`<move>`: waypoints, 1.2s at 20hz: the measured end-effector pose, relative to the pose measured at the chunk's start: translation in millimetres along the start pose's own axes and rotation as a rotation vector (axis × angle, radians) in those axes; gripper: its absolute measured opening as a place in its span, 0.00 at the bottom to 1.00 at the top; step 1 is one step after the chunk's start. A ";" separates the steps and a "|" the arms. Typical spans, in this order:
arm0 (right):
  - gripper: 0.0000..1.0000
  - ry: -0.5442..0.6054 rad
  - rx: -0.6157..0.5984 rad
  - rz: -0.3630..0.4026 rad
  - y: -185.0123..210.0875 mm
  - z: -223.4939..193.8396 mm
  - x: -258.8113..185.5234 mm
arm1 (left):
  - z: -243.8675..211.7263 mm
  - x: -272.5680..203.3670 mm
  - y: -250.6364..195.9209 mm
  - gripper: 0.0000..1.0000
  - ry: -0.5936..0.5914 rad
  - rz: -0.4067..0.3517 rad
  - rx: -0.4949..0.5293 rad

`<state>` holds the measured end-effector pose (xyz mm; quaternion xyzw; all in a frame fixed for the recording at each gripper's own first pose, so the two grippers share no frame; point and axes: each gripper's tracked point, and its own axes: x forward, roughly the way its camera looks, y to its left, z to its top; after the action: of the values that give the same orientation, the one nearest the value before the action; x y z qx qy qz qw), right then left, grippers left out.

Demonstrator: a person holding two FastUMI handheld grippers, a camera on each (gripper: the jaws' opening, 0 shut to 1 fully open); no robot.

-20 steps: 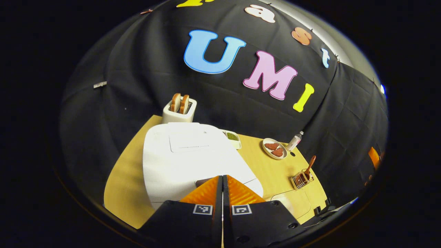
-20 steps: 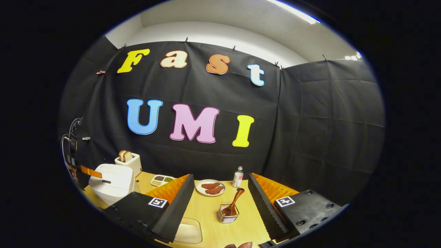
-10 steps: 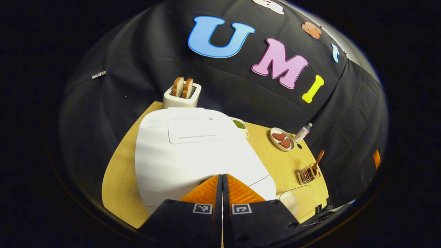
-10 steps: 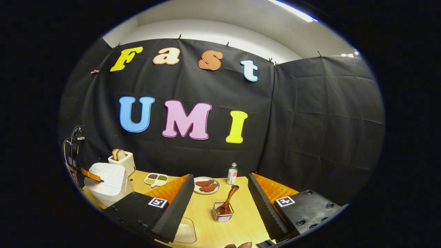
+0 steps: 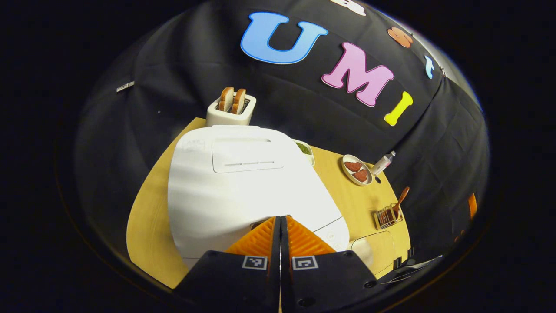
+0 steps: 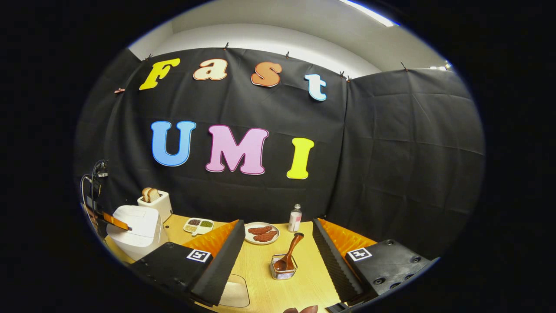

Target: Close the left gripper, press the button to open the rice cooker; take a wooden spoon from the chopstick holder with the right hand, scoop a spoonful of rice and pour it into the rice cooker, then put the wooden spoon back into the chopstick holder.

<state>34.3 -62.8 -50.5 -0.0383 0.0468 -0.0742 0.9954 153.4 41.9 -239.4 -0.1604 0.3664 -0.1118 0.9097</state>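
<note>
- on the wooden bench (image 6: 299,282), toward its left end, the white rice cooker (image 5: 243,182) stood with its lid down; in the right gripper view it (image 6: 137,230) sat just in front of the toaster.
- the left gripper (image 5: 280,221) had its two fingers pressed flat together with nothing between them, the joined tips right at the front lip of the cooker; whether they touched the button could not be told.
- in the right gripper view that same gripper (image 6: 116,221) showed as a closed wedge at the cooker's front top edge.
- the right gripper (image 6: 276,256) was spread wide, holding nothing, raised above the bench's near edge with the holder between its fingers but farther off.
- the chopstick holder (image 6: 283,269), a small wire basket, stood upright near the middle of the bench's front part.
- the wooden spoon (image 6: 290,254) stood in it bowl down, its long axis tilted, the handle end pointing up and to the right, toward the back wall.
- behind the holder, near the back edge, lay a plate (image 6: 262,233) of reddish pieces, with a small bottle (image 6: 295,218) upright just right of it.
- a divided dish (image 6: 197,225) of grains lay between cooker and plate.
- the toaster (image 5: 230,111) held two slices at the back left corner.
- a clear lidded box (image 6: 233,291) lay at the near edge.
</note>
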 end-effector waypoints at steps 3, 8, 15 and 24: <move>0.98 -0.008 -0.009 -0.004 -2.7 3.0 -1.4 | 19.0 -11.3 -6.5 0.07 -0.073 -0.018 -0.046; 0.98 -0.002 0.006 0.001 -4.0 0.4 -1.1 | 61.3 -38.3 -14.4 0.07 -0.241 -0.050 -0.065; 0.98 -0.007 0.003 0.002 -9.1 2.3 -8.2 | 125.3 -86.8 -20.5 0.08 -0.509 0.056 0.054; 0.98 -0.002 0.017 -0.002 -23.6 -0.8 -20.1 | 123.7 -124.5 -24.8 0.83 -0.595 0.097 0.083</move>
<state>11.0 -83.1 -47.6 -0.0299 0.0452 -0.0754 0.9957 150.2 84.9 -67.5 -0.1309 0.0859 -0.0313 0.9872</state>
